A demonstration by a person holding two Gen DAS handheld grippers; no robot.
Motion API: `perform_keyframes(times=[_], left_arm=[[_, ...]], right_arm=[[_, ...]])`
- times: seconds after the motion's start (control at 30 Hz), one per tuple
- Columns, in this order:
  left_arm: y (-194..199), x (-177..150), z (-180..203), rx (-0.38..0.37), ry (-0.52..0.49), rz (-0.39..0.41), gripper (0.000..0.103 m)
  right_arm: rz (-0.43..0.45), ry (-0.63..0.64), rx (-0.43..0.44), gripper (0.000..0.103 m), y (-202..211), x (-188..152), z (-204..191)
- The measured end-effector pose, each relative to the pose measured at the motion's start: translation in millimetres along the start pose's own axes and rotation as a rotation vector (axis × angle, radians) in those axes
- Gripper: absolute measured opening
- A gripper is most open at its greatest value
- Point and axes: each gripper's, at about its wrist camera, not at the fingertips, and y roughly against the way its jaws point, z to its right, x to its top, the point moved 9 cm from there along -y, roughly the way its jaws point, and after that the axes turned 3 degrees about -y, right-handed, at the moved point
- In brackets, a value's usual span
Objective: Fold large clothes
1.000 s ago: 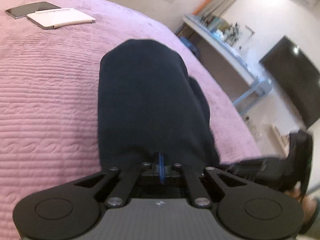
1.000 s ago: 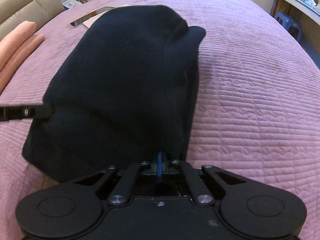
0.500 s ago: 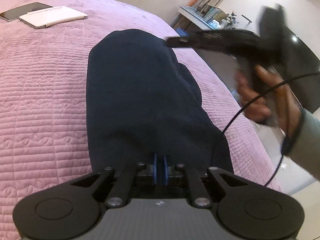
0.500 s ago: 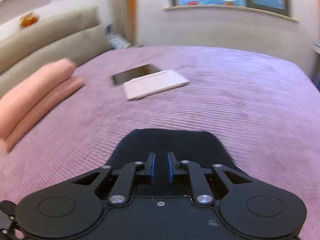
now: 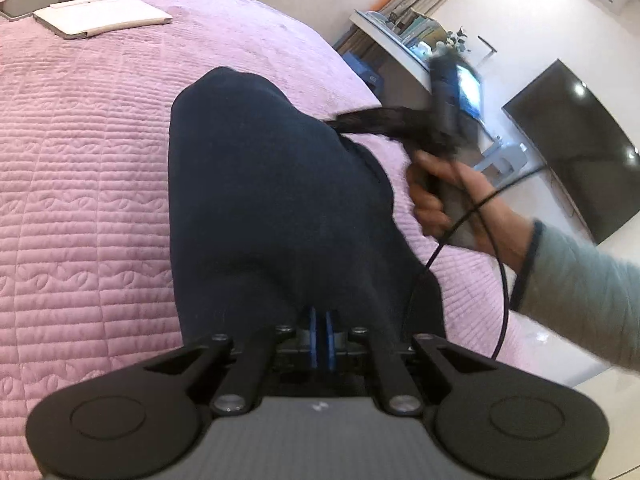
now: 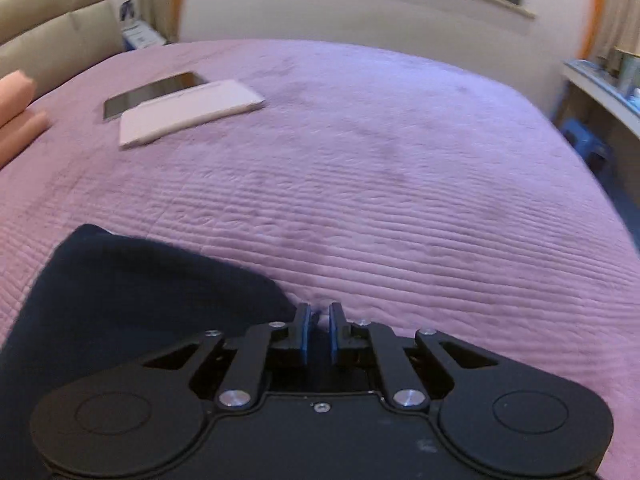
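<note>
A dark navy garment (image 5: 280, 208) lies folded on the pink quilted bed (image 5: 80, 200). My left gripper (image 5: 320, 320) sits at the garment's near edge, its blue pads nearly together with a thin gap; whether cloth is pinched is not clear. In the left wrist view my right gripper (image 5: 340, 122) is held in a hand above the garment's right side, blurred. In the right wrist view my right gripper (image 6: 319, 320) is slightly open and empty, just right of the garment's far corner (image 6: 140, 280), over the bed (image 6: 400, 200).
A dark tablet (image 5: 36, 0) and a white notebook (image 5: 100, 20) lie on the far side of the bed; they also show in the right wrist view (image 6: 188, 114). A pink pillow (image 6: 16, 120) is at the left. A desk (image 5: 400, 40) and TV (image 5: 580, 148) stand beyond the bed's right edge.
My right gripper let go of the garment, lifted and swung over to its far right side. The left gripper's pads parted slightly. The garment settled flat.
</note>
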Motion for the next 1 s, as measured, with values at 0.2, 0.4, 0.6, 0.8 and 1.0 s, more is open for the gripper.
perform_keyframes(times=[0.2, 0.4, 0.6, 0.8, 1.0], left_arm=[[18.4, 41.9, 12.7, 0.009, -0.050, 0.112, 0.012], [-11.0, 33.2, 6.9, 0.071, -0.082, 0.045, 0.013], [-5.2, -13.1, -0.5, 0.004, -0.018, -0.037, 0.012], [14.4, -27.9, -12.4, -0.017, 0.026, -0.063, 0.012], [27.2, -16.5, -23.9, -0.051, 0.016, -0.125, 0.018]], right_arm=[[0.036, -0.046, 0.119, 0.012, 86.5, -17.0, -18.1], [-0.076, -0.032, 0.139, 0.012, 94.1, -75.0, -46.7], [-0.170, -0.089, 0.142, 0.011, 112.2, -125.4, -37.8], [-0.276, -0.073, 0.116, 0.011, 132.8, -173.2, -36.6], [-0.333, -0.077, 0.095, 0.028, 160.7, -196.3, -24.4]])
